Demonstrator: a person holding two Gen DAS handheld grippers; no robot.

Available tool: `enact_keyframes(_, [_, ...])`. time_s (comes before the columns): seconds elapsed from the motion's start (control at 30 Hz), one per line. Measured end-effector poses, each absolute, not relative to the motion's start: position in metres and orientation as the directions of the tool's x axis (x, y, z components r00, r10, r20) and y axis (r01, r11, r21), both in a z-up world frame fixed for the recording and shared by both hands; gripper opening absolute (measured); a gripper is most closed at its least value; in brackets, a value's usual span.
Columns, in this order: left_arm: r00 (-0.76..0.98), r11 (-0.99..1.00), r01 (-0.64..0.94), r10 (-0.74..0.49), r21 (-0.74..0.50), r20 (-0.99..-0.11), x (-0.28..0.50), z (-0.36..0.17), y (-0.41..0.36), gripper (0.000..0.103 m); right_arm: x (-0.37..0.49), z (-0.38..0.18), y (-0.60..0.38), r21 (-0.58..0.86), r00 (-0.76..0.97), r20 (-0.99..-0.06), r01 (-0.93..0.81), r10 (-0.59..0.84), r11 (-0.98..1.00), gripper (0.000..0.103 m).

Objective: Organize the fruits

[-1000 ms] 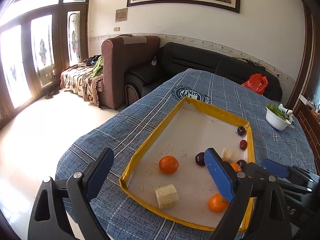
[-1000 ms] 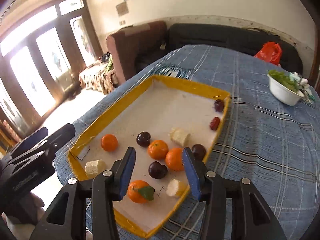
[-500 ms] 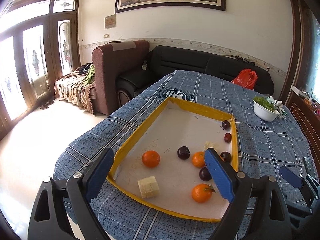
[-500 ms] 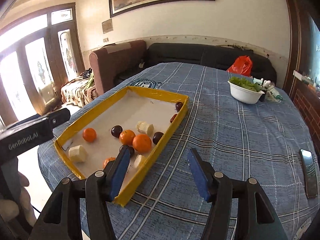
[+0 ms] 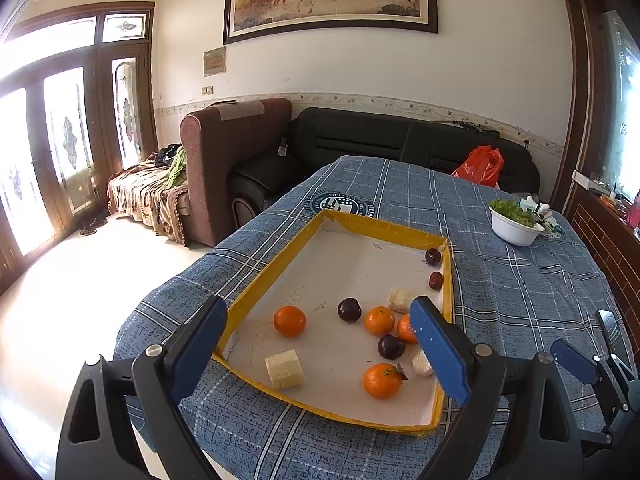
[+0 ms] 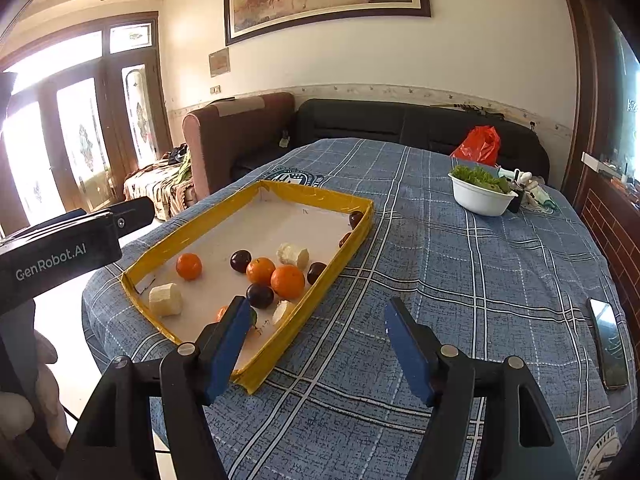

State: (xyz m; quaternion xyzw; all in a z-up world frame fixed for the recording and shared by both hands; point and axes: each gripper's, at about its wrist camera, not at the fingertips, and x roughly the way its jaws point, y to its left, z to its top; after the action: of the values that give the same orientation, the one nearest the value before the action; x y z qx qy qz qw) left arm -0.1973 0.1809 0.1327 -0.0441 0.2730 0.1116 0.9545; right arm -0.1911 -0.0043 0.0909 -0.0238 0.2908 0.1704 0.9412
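A yellow-rimmed tray (image 5: 272,276) (image 6: 352,250) on the blue checked tablecloth holds several oranges (image 5: 289,321) (image 6: 287,281), dark plums (image 5: 349,309) (image 6: 241,261) and pale banana chunks (image 5: 284,369) (image 6: 165,300), scattered mostly in its near half. My left gripper (image 5: 318,344) is open and empty, held above the tray's near edge. My right gripper (image 6: 316,342) is open and empty, above the cloth just right of the tray's near right corner. The left gripper's body (image 6: 60,252) shows at the left of the right wrist view.
A white bowl of greens (image 5: 515,227) (image 6: 482,195) stands at the far right of the table. A phone (image 6: 608,342) (image 5: 610,330) lies near the right edge. A red bag (image 6: 478,145) sits on the black sofa behind. The table's near edge drops to the floor at left.
Both grippers have pulled back and up from the tray. The right gripper swung right, off the fruit and over the cloth. Both stay open.
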Motion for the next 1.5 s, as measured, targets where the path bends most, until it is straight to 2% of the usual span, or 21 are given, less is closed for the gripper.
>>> enact_keyframes(0.3, [0.827, 0.973, -0.227, 0.176, -0.030, -0.534, -0.200, 0.132, 0.180, 0.093, -0.194, 0.090, -0.002, 0.051, 0.771, -0.559, -0.336, 0.305, 0.941, 0.077])
enact_keyframes(0.43, [0.807, 0.975, -0.217, 0.151, -0.048, -0.570, -0.195, 0.121, 0.186, 0.093, -0.192, 0.085, -0.004, 0.053, 0.764, -0.572, -0.329, 0.299, 0.943, 0.077])
enact_keyframes(0.57, [0.766, 0.969, -0.245, 0.177, -0.026, -0.618, -0.184, 0.099, 0.198, 0.093, -0.187, 0.079, -0.011, 0.069, 0.757, -0.587, -0.305, 0.286, 0.950, 0.077])
enact_keyframes(0.9, [0.654, 0.975, -0.133, 0.221, 0.178, -0.724, -0.139, 0.042, 0.170, 0.093, -0.176, 0.064, -0.014, 0.105, 0.735, -0.614, -0.287, 0.289, 0.952, 0.077])
enact_keyframes(1.03, [0.645, 0.939, -0.172, 0.336, 0.297, -0.686, -0.127, 0.041, 0.172, 0.093, -0.171, 0.061, -0.017, 0.108, 0.731, -0.620, -0.280, 0.284, 0.954, 0.077])
enact_keyframes(1.13, [0.643, 0.953, -0.199, 0.303, 0.228, -0.704, -0.117, 0.050, 0.187, 0.093, -0.164, 0.059, -0.027, 0.134, 0.733, -0.620, -0.252, 0.279, 0.958, 0.077])
enact_keyframes(1.27, [0.669, 0.979, -0.121, 0.201, 0.162, -0.716, -0.093, 0.065, 0.175, 0.093, -0.154, 0.057, -0.038, 0.170, 0.733, -0.620, -0.221, 0.279, 0.960, 0.077])
enact_keyframes(1.4, [0.662, 0.963, -0.071, 0.241, 0.261, -0.709, -0.055, 0.054, 0.149, 0.093, -0.150, 0.055, -0.041, 0.179, 0.728, -0.627, -0.210, 0.276, 0.961, 0.077])
enact_keyframes(1.5, [0.631, 0.932, -0.071, 0.318, 0.356, -0.707, -0.039, 0.039, 0.141, 0.093, -0.147, 0.052, -0.048, 0.183, 0.727, -0.637, -0.182, 0.257, 0.966, 0.077])
